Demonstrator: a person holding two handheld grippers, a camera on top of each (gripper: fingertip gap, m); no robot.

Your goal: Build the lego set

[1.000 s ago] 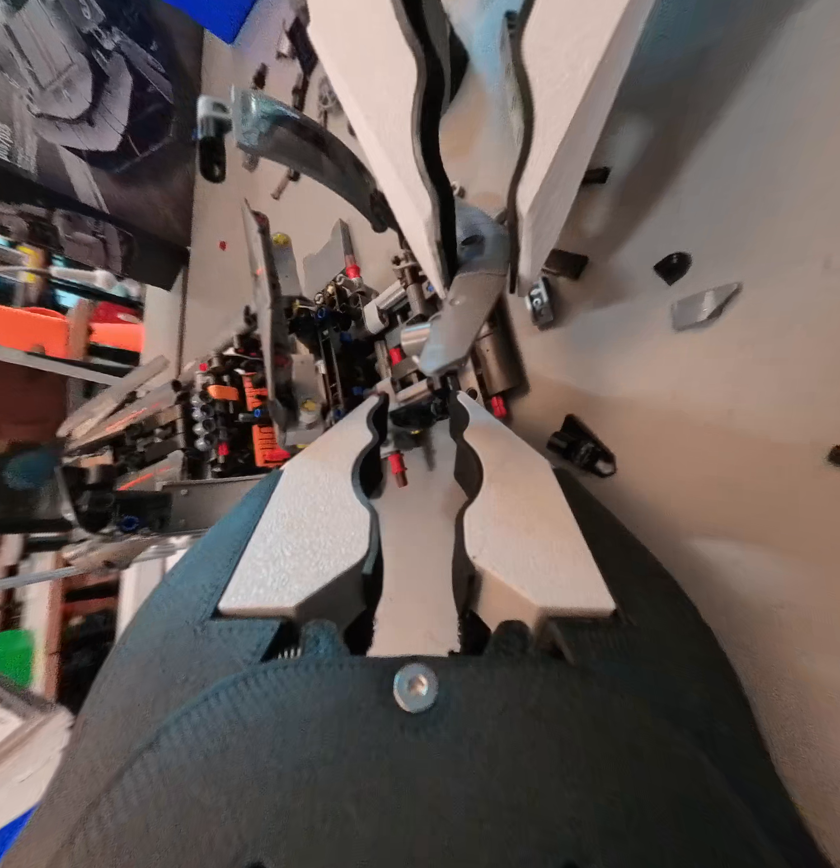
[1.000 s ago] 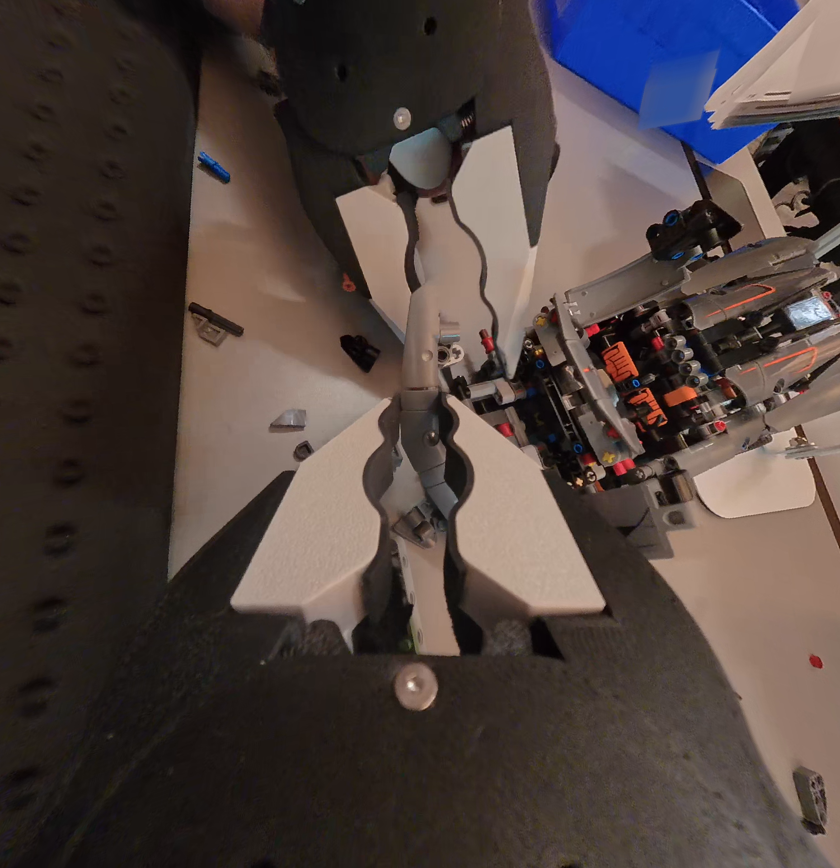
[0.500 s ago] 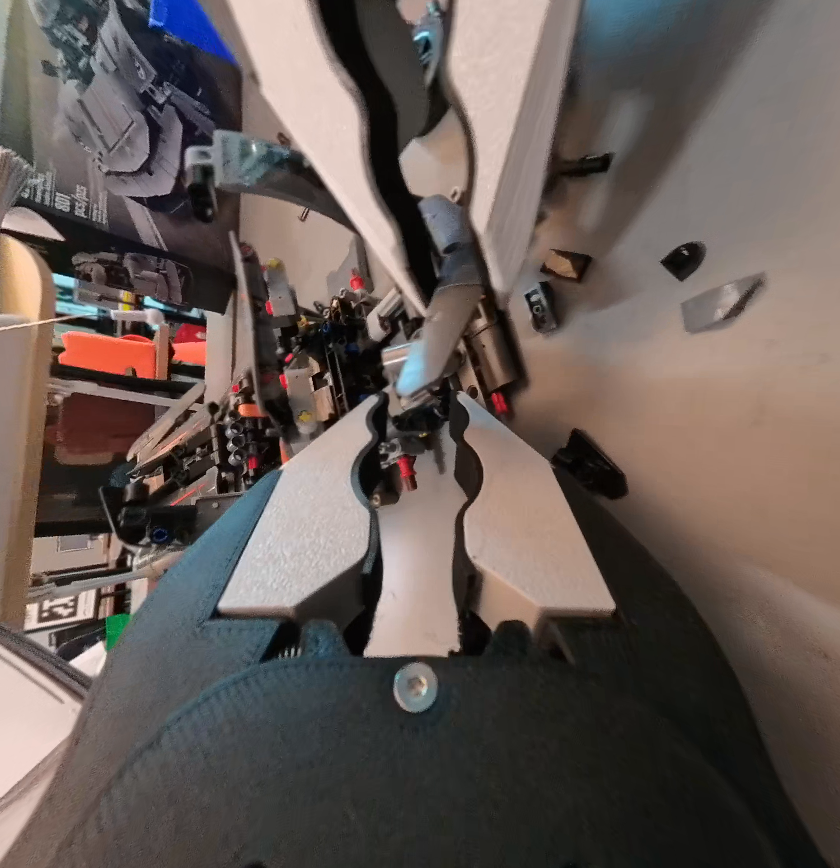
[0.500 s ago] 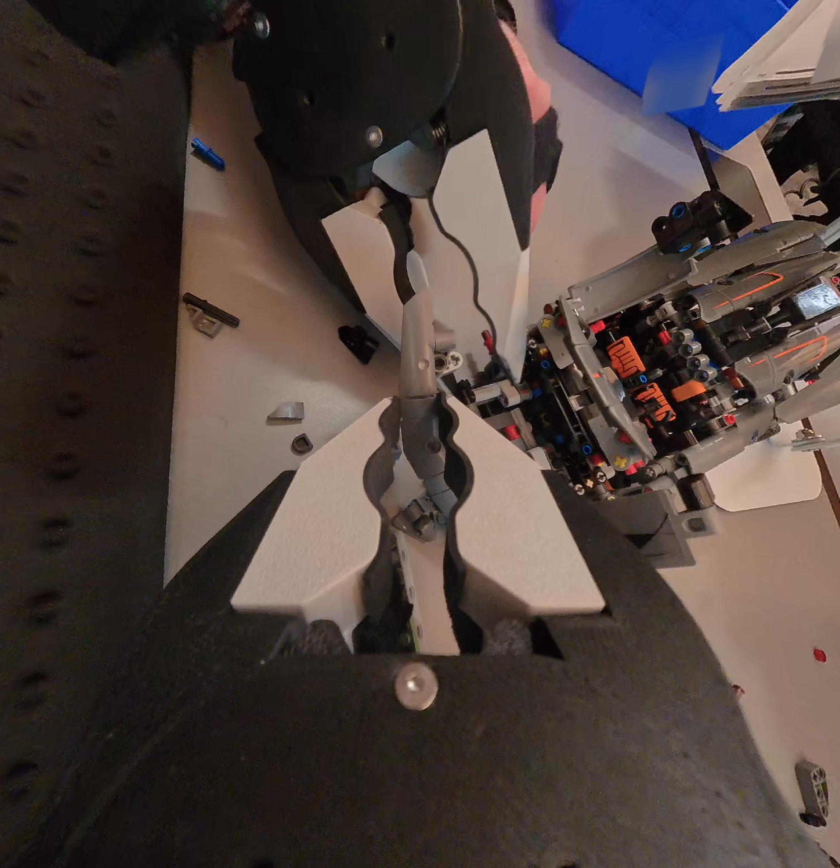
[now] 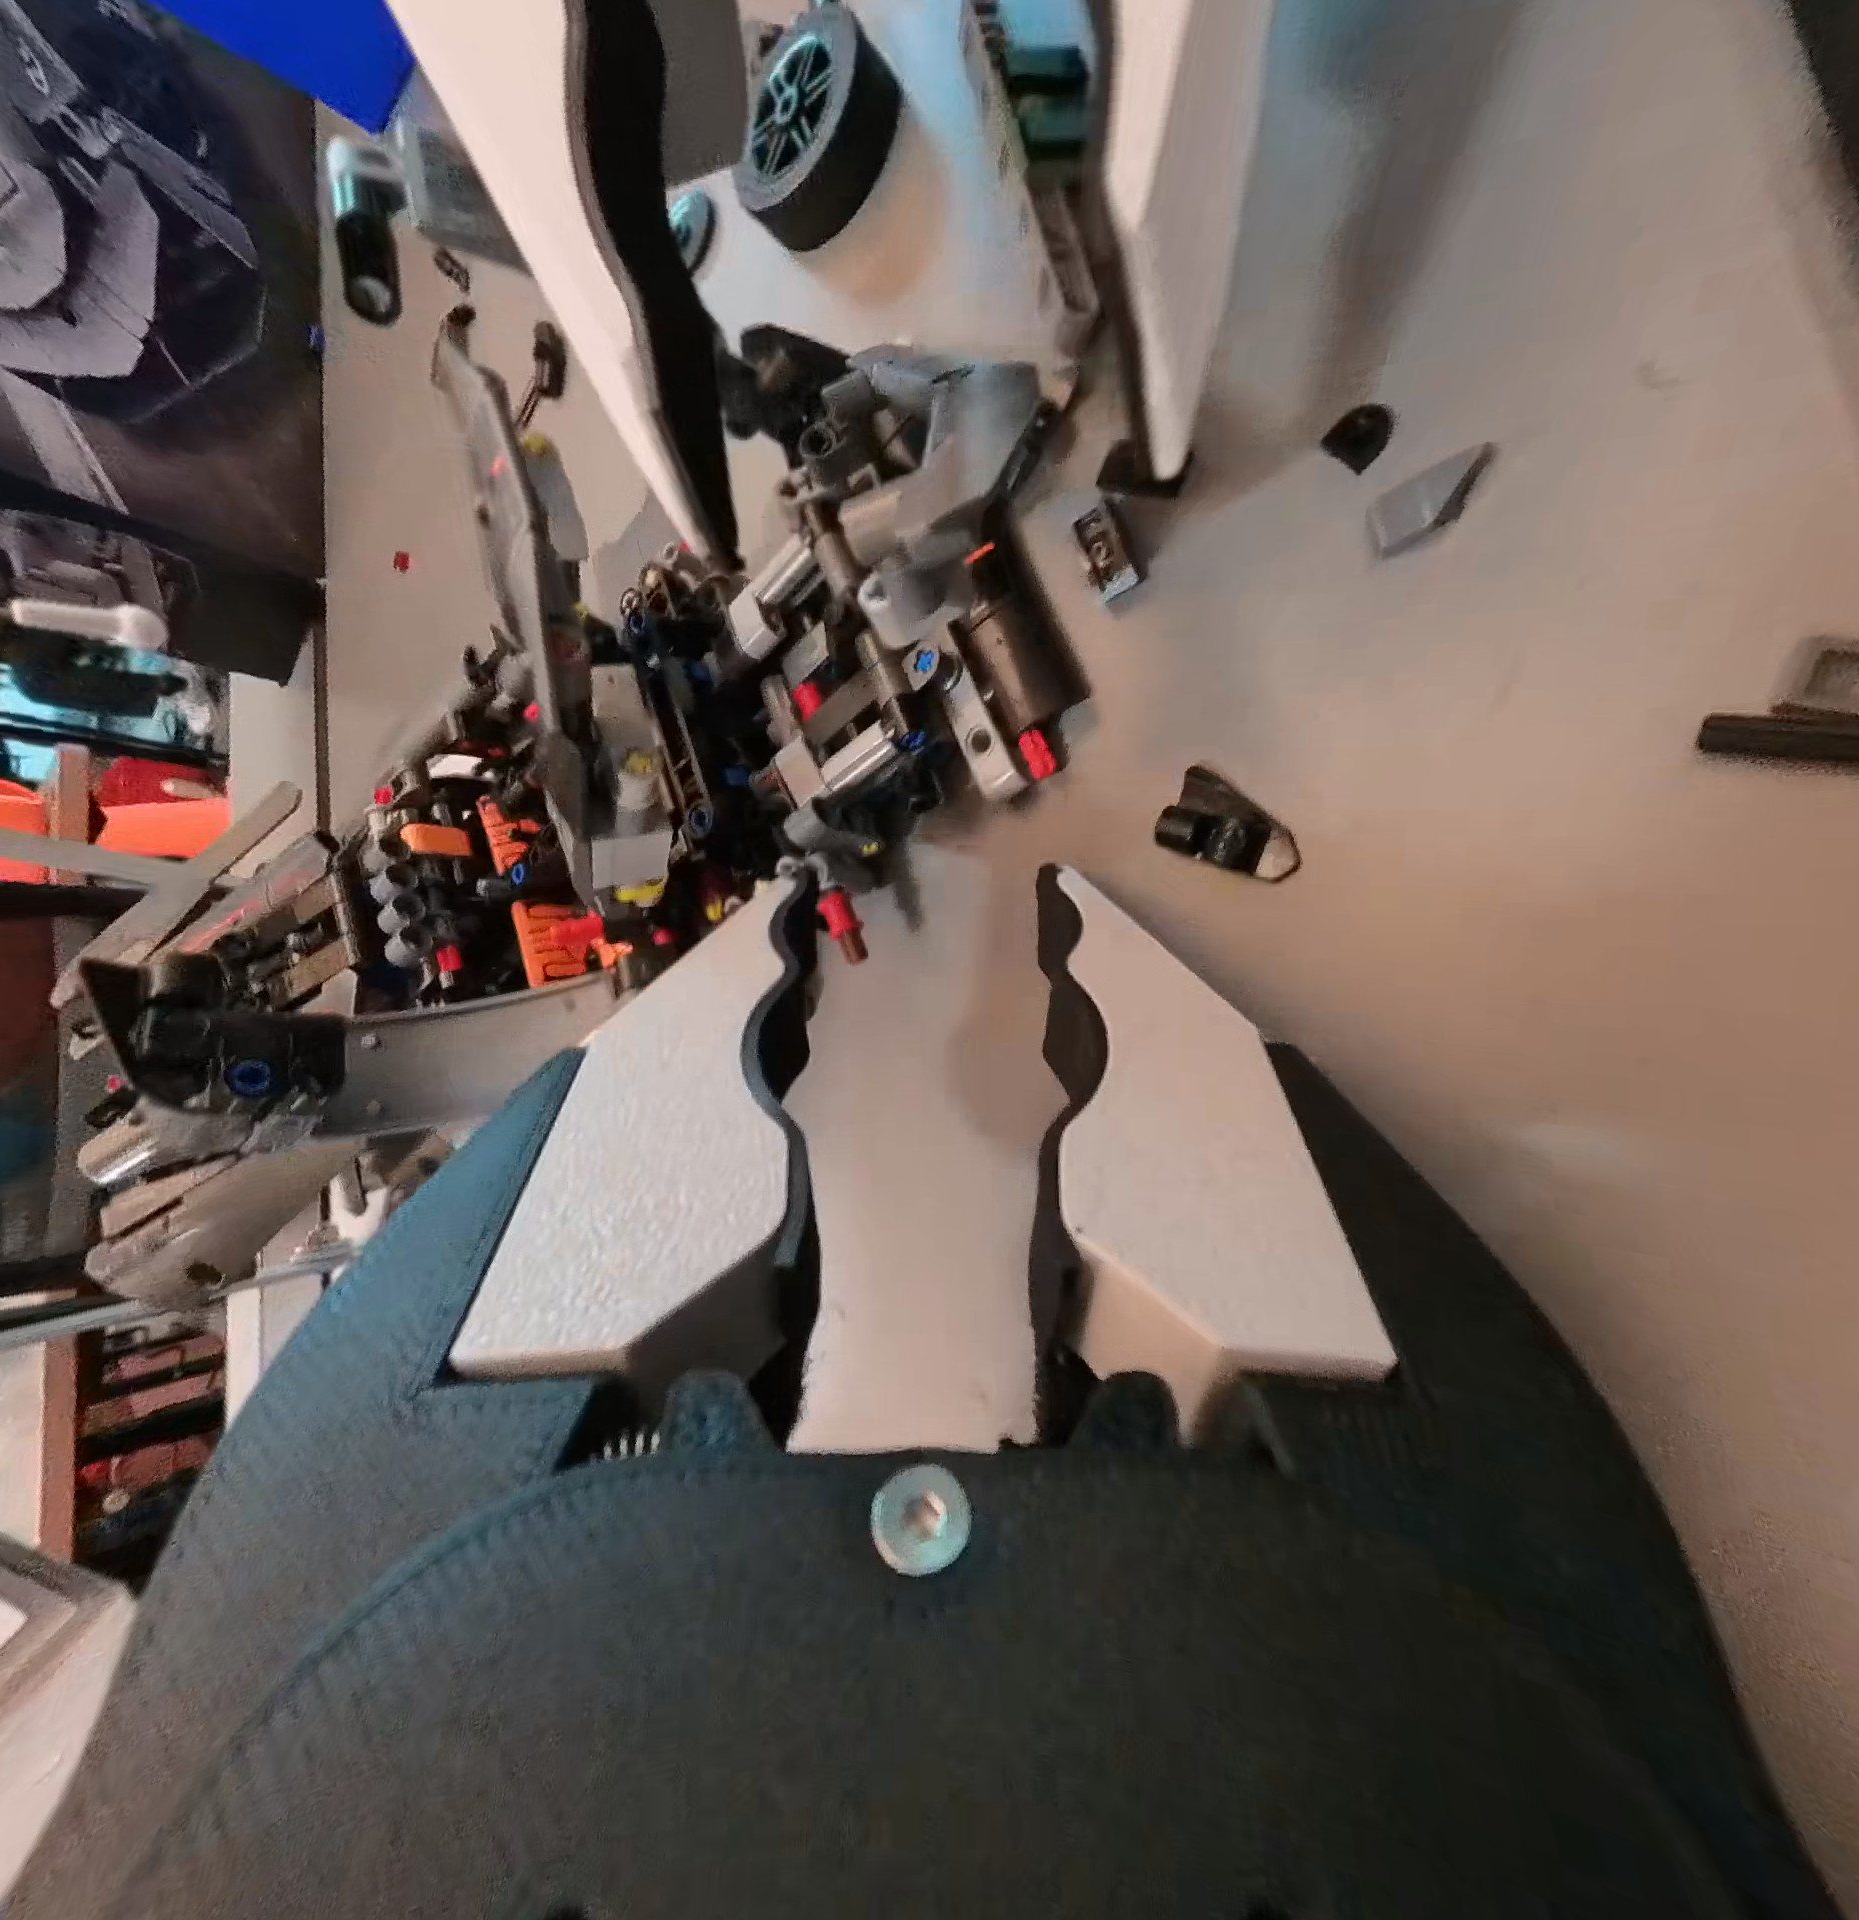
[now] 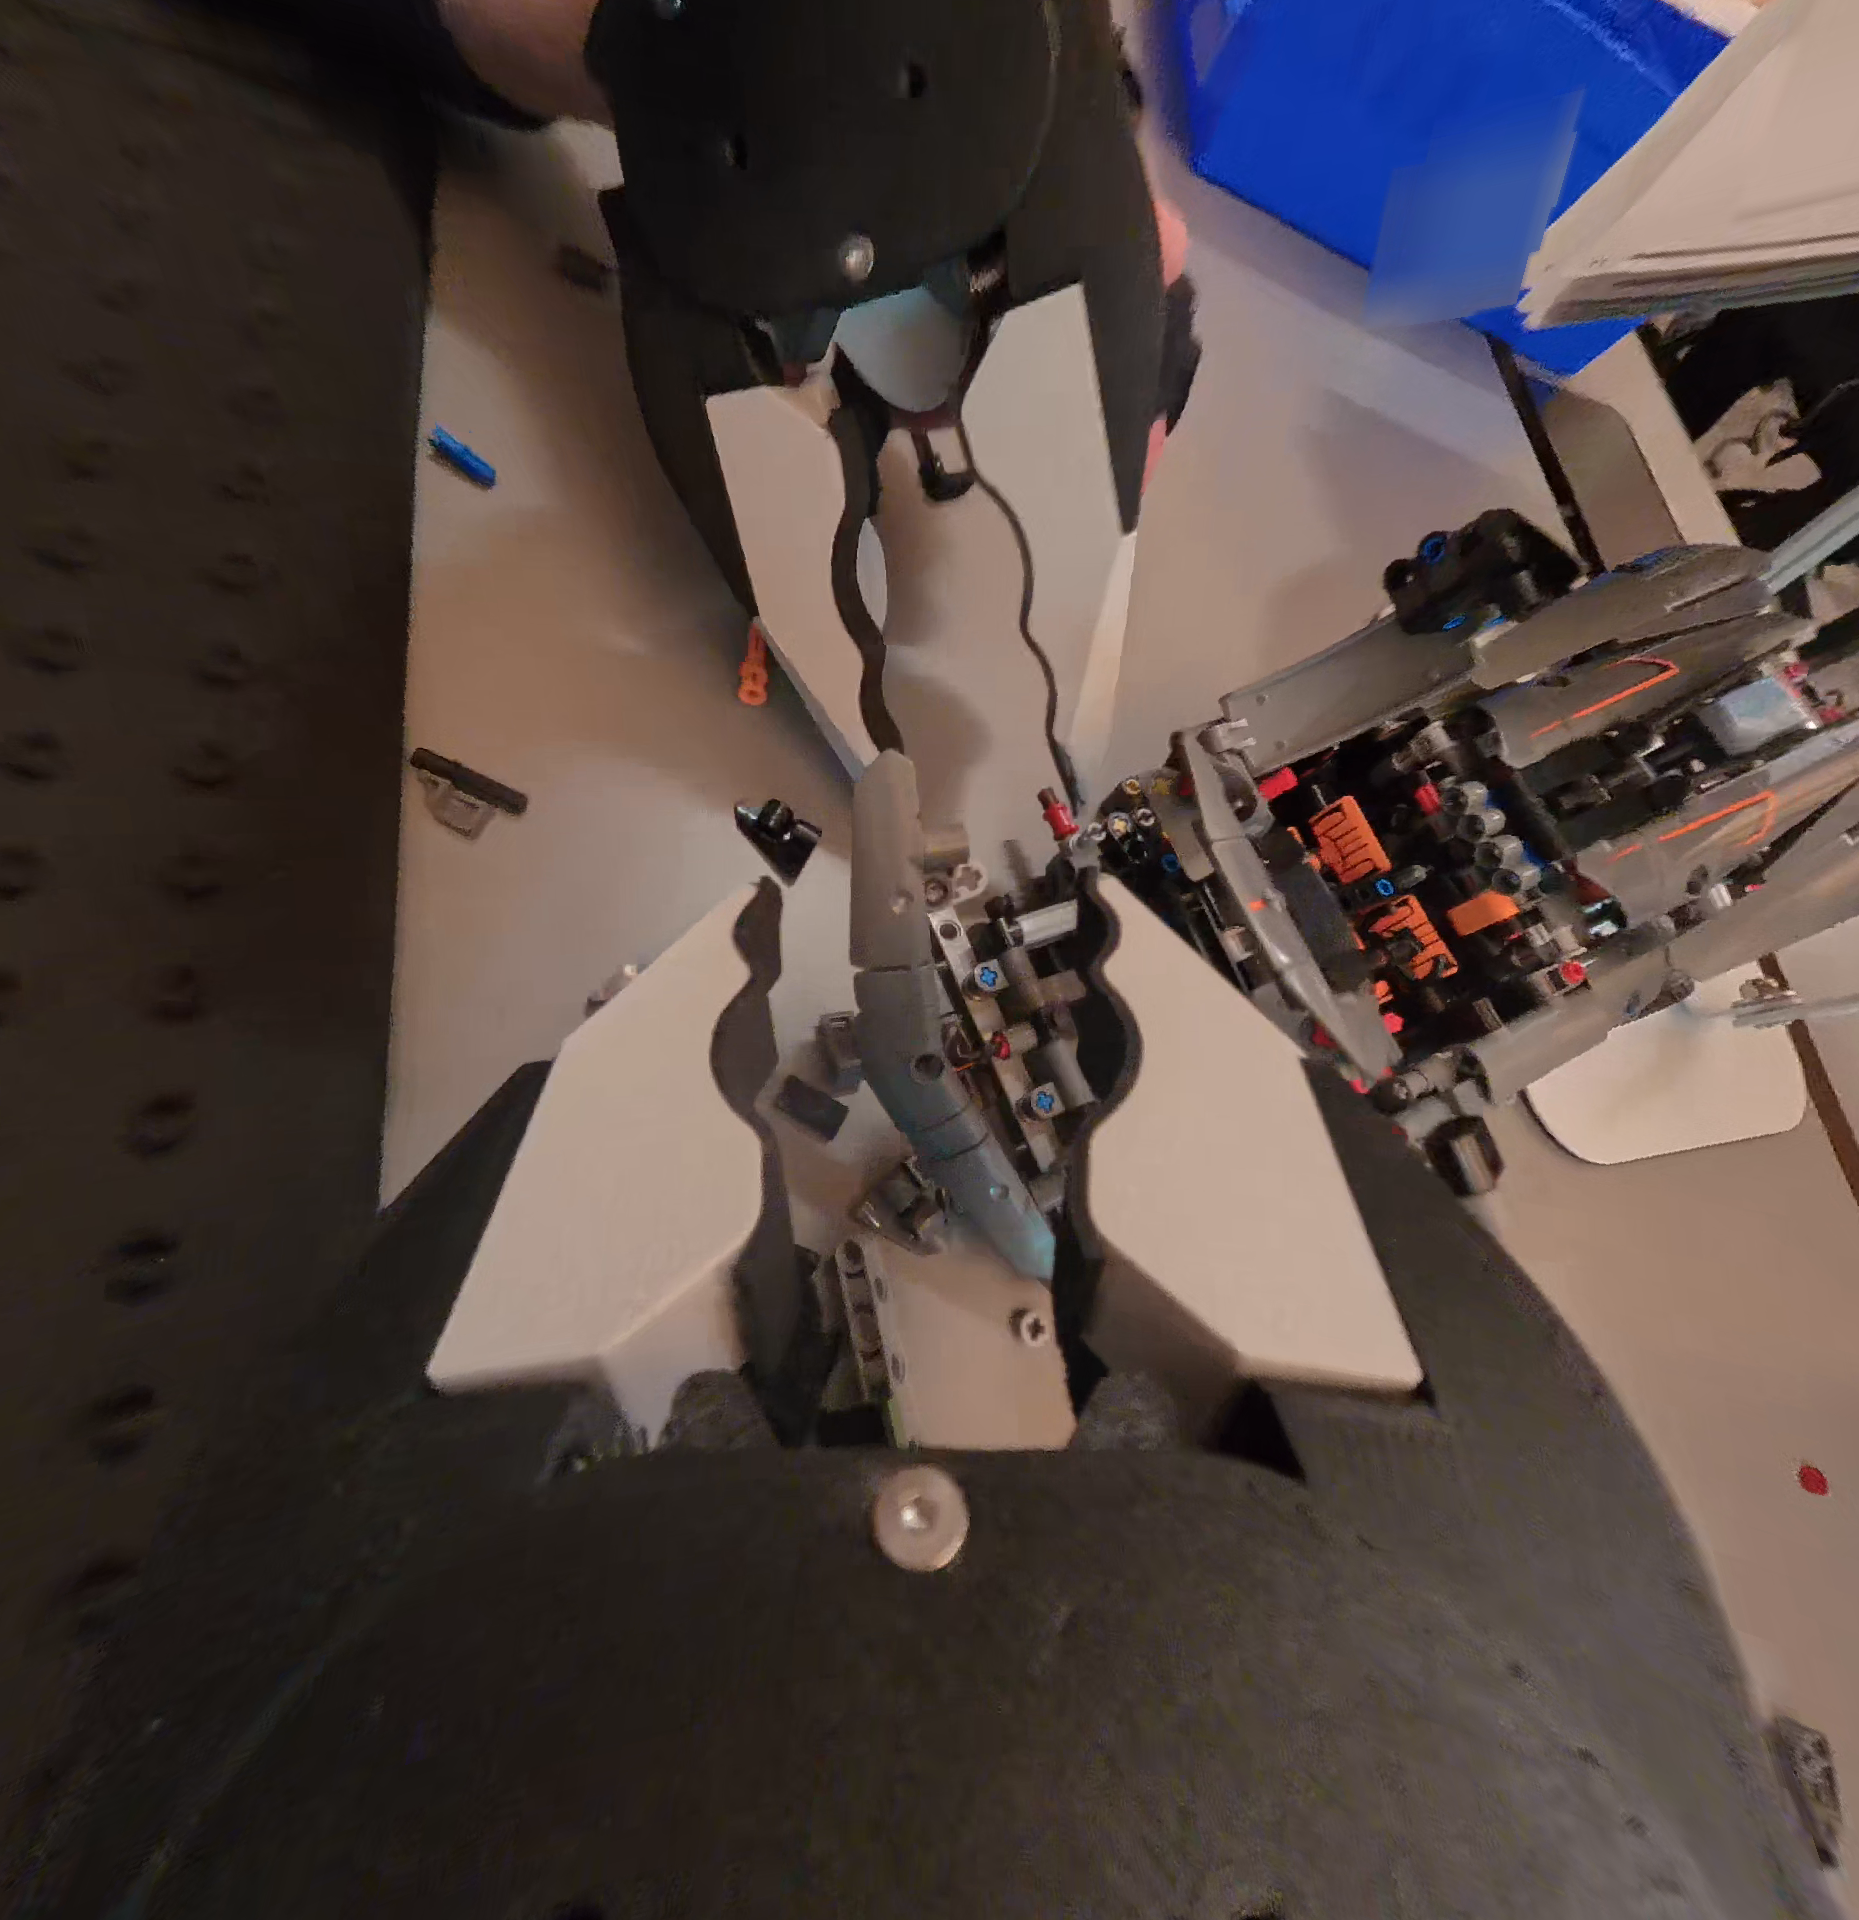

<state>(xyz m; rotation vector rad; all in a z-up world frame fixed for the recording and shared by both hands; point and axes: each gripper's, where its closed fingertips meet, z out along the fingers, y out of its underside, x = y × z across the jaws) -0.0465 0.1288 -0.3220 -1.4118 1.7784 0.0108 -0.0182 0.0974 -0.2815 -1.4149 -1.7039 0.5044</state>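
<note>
The grey, black and orange lego model (image 5: 696,727) lies on the white table (image 5: 1527,1039); it also shows in the right wrist view (image 6: 1476,883). My left gripper (image 5: 925,883) is open, its left fingertip beside a red pin (image 5: 837,920) at the model's near end. My right gripper (image 6: 930,888) is open wide. A grey curved panel (image 6: 894,987) on the model's end stands between its jaws, apart from the left one; whether the right jaw touches the model I cannot tell. Each gripper faces the other across that end of the model.
Loose pieces lie on the table: a black clip (image 5: 1221,831), a grey slope (image 5: 1424,499), a black bar (image 5: 1787,738), a blue pin (image 6: 463,457), an orange pin (image 6: 750,675). A wheel (image 5: 816,114) lies behind. A blue bin (image 6: 1424,156) and a dark mat (image 6: 177,727) flank the table. There is about 6 centimeters between the tips of the two grippers.
Both grippers have opened: the right let go of the grey curved panel, the left let go of the model's end. The panel now sits against the model.
</note>
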